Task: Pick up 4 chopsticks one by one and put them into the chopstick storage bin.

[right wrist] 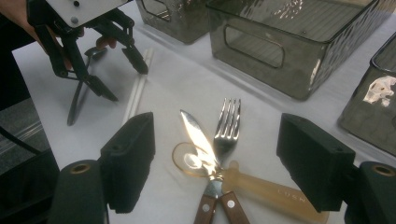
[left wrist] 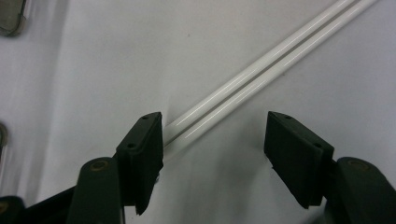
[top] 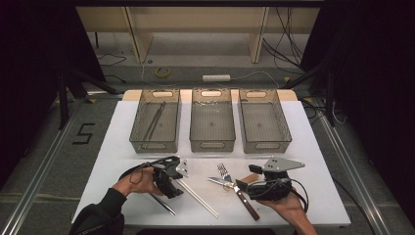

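Left tongs: the left tongs (left wrist: 214,154) stand over the near end of the white chopsticks (left wrist: 261,70). The jaws are partly open, one pad against the side of the pair, the other well clear, so nothing is gripped yet. I'd say they straddle the sticks to take both at once.

Right tongs: the right tongs (right wrist: 219,163) hang wide open and empty, low over the cutlery near the counter's front edge, seemingly waiting their turn.

Chopsticks: the white pair lies touching side by side on the counter (top: 303,147), slanting toward the front edge, left of middle. Lying flat and close, they suit a pinch across both.

Dark utensil: a thin dark utensil (top: 163,204) lies just beside the left tongs, toward the front-left; I can't tell what it is.

Cutlery: a knife (right wrist: 198,140) with a wooden handle crosses a fork (right wrist: 227,126) right of middle, with a pale spoon (right wrist: 266,189) touching them.

Bins: three clear bins (top: 212,125) line the counter's back edge. The left bin (top: 155,122) already holds dark chopsticks (top: 153,121), so the white pair likely belongs there.
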Demonstrator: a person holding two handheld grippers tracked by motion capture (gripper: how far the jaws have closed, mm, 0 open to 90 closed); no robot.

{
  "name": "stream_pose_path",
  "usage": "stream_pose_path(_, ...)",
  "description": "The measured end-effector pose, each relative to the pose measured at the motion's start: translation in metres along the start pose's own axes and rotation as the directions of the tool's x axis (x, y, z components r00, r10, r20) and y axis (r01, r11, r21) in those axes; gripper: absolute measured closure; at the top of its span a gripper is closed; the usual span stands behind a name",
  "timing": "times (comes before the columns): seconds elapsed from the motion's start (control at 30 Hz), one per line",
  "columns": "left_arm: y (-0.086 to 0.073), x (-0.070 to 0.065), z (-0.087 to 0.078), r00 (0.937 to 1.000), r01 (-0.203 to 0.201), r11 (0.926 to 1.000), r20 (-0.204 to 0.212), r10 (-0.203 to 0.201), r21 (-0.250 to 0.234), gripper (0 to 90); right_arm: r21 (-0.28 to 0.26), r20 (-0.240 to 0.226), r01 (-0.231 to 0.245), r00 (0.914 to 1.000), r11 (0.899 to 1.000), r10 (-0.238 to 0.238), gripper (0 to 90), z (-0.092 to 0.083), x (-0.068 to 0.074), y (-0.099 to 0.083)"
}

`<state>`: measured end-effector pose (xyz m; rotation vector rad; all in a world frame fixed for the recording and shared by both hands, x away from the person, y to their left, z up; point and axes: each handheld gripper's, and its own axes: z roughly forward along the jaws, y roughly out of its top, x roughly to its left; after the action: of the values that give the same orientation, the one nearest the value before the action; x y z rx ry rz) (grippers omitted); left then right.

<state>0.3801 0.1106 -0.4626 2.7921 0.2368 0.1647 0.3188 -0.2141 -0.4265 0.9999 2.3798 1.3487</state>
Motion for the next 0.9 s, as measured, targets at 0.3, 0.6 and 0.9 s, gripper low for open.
stream_pose_path(0.3,-0.0007,-0.0006,0.0007,0.9999,-0.014,0.9998,0.002,0.014,0.015,41.9,0.001,-0.002,0.004,1.0000,1.000,-0.004,29.1,0.0003,0.0002,0.0000)
stream_pose_path(0.6,0.0006,-0.0021,-0.0002,0.9994,-0.030,0.9986,0.019,0.029,0.044,49.0,0.002,-0.005,0.000,1.0000,1.000,0.000,29.2,0.0007,-0.0003,0.0000)
stream_pose_path(0.9,0.0049,-0.0052,0.0004,0.9987,-0.045,0.9966,0.026,0.043,0.069,55.4,0.003,-0.006,0.002,1.0000,1.000,-0.002,29.2,0.0001,-0.0006,0.0004)
